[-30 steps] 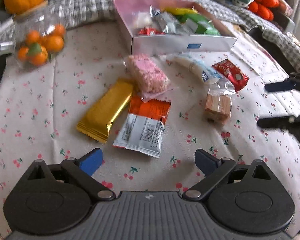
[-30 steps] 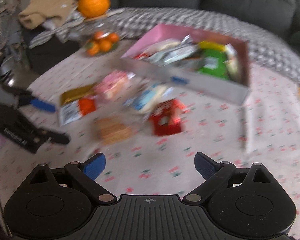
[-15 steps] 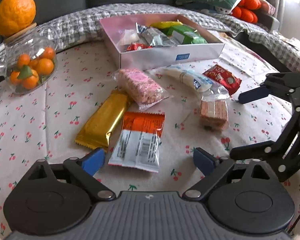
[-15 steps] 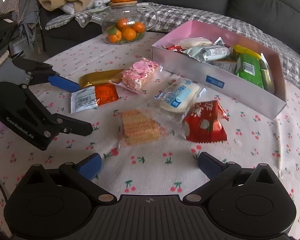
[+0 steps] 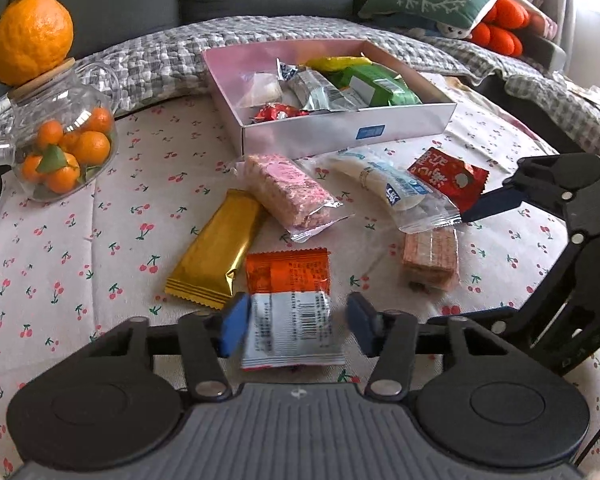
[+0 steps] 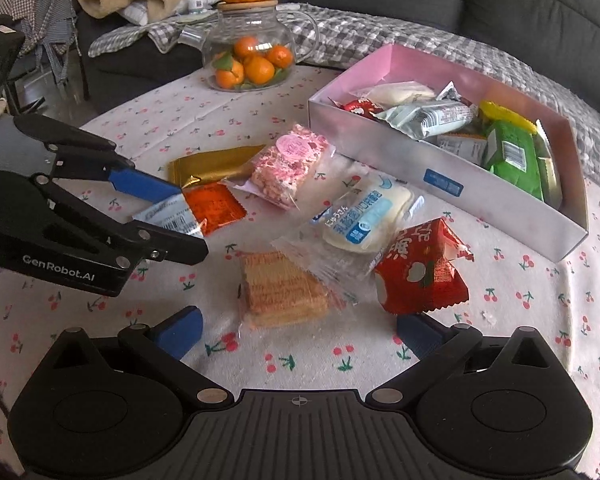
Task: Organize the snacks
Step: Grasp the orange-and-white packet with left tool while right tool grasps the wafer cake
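Since a second ago, we have brought our left gripper (image 5: 296, 322) down over the orange-and-white packet (image 5: 290, 300), and its jaws have just been closing, with the packet's white end between them. Through the left wrist camera, the left pad seems to touch the packet's edge while a gap shows at the right pad, so we judge the grip not yet made. We count six loose snacks on the cherry tablecloth (image 5: 60, 248): this packet, one gold bar (image 5: 216, 252), one pink rice bar (image 5: 288, 196), one white-and-blue bun (image 5: 384, 184), one red pouch (image 5: 446, 178) and one wafer pack (image 5: 432, 258). One pink box (image 5: 340, 128) stands behind them, part filled.

Through the right wrist camera, our right gripper (image 6: 298, 330) stands wide open and empty, just before the wafer pack (image 6: 280, 290). We judge both pickups are beginning; next, each pair of tongs must pinch its wrapper firmly, lift, and carry it to the box (image 6: 440, 180). One glass teapot (image 6: 252, 56) holds small oranges.
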`<state>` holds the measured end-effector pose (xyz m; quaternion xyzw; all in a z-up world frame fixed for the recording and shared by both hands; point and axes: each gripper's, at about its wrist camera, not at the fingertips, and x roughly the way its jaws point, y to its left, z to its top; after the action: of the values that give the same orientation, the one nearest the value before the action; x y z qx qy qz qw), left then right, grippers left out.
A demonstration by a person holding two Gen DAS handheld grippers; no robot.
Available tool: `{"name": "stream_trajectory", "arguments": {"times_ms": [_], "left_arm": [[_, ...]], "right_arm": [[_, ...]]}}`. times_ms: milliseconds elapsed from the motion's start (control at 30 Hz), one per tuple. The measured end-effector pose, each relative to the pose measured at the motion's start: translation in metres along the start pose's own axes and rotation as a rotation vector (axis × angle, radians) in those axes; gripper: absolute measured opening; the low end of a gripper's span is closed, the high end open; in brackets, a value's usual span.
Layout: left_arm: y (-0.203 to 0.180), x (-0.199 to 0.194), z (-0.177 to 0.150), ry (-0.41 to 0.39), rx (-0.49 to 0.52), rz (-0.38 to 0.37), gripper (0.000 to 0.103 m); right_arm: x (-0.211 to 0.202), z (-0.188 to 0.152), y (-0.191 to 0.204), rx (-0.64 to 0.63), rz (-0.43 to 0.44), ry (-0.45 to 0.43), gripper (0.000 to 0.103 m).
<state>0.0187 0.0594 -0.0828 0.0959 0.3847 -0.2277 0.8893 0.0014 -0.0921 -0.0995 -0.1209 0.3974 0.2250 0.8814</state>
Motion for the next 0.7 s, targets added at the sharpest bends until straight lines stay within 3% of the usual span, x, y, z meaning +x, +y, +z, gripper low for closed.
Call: {"name": "stream_trajectory", "arguments": {"times_ms": [133, 333, 467, 700], "left_arm": [[-0.001, -0.002, 0.000, 0.005, 0.009, 0.001, 0.041], [-0.003, -0.003, 0.000, 0.014, 0.016, 0.008, 0.039], [-0.005, -0.004, 0.000, 0.019, 0.016, 0.014, 0.038], [-0.004, -0.007, 0.001, 0.038, 0.011, 0.025, 0.036]], "right_arm": [[0.002, 0.003, 0.002, -0.001, -0.003, -0.006, 0.100], [0.000, 0.009, 0.009, -0.035, 0.011, -0.027, 0.078], [-0.002, 0.011, 0.009, -0.035, 0.000, -0.037, 0.055], [-0.008, 0.011, 0.005, -0.026, 0.003, -0.021, 0.043]]}}
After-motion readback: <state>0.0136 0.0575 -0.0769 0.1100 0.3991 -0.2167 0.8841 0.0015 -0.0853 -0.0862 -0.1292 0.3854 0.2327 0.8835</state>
